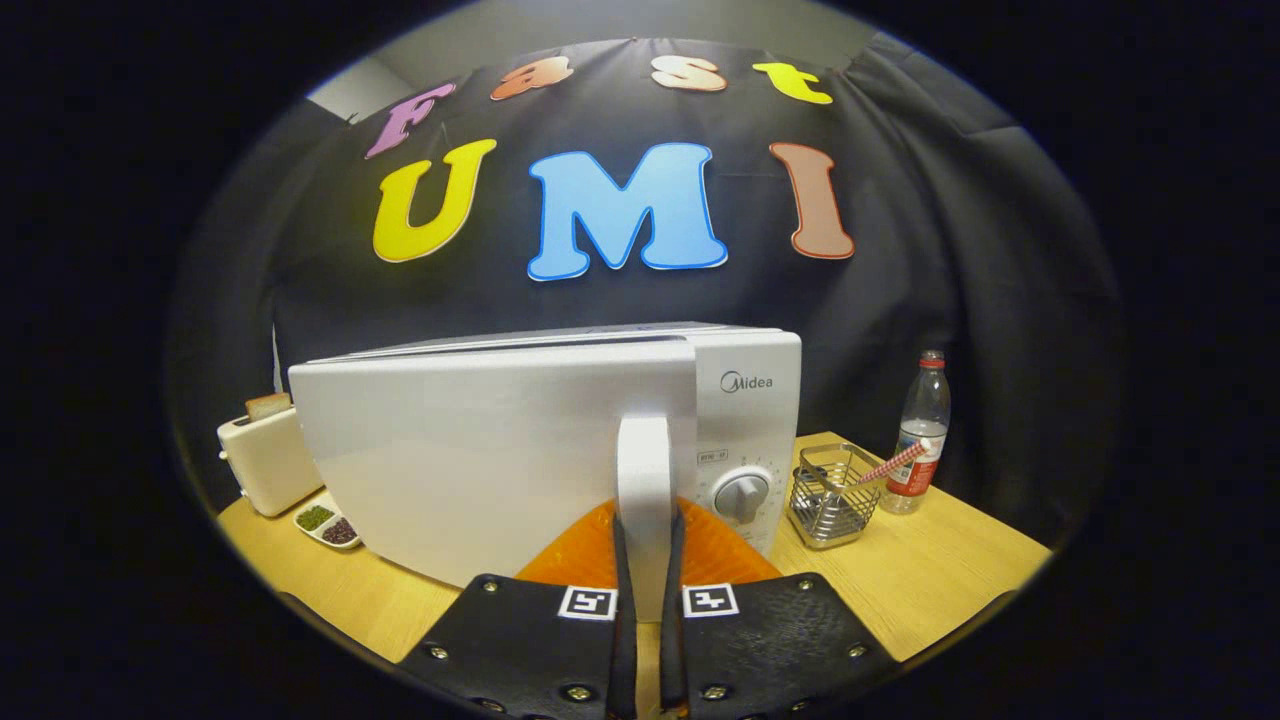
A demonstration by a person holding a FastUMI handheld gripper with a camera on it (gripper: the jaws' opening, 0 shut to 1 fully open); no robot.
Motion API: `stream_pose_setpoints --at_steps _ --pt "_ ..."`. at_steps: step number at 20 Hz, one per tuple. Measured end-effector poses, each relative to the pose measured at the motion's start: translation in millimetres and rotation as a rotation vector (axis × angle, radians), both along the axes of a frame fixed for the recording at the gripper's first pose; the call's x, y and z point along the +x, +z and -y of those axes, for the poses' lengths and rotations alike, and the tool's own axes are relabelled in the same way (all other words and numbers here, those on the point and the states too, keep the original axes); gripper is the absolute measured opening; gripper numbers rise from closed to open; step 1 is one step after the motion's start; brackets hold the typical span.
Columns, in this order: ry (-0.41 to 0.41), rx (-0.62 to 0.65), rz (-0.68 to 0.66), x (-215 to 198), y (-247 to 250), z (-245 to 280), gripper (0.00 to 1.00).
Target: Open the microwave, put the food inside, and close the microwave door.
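While the gripper clamps the microwave door handle, bare table lies right of it.

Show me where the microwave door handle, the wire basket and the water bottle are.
microwave door handle (643, 470): gripper view, middle of the upright white bar clamped between the fingers.
wire basket (833, 495): gripper view, front mesh wall.
water bottle (922, 425): gripper view, clear body above the label.
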State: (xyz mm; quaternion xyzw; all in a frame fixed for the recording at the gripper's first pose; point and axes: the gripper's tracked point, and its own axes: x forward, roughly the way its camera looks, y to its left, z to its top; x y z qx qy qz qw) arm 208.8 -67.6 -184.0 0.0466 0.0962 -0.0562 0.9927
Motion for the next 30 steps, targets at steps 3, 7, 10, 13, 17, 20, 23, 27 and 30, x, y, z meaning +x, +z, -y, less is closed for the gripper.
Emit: stream_pose_setpoints --at_steps 3,7,10,13,17,20,23,27,30 --pt "0.03 -0.034 0.009 -41.0 3.7 -19.7 0.09" --pt "0.12 0.032 0.052 -88.7 6.5 -54.3 0.09" --pt "0.144 0.05 0.097 -114.7 8.2 -78.1 0.09" --pt "0.164 0.099 0.116 -133.7 9.0 -100.7 0.09" --pt "0.206 0.073 0.14 -163.0 12.6 -142.3 0.09" --pt "0.244 0.039 0.168 -183.3 14.0 -182.1 0.09" --pt "0.242 0.027 0.198 -197.0 15.6 -220.5 0.09" --pt "0.235 0.045 0.207 -209.7 15.5 -269.2 0.08" --pt "0.223 0.052 0.219 -217.9 11.8 -292.2 0.08"
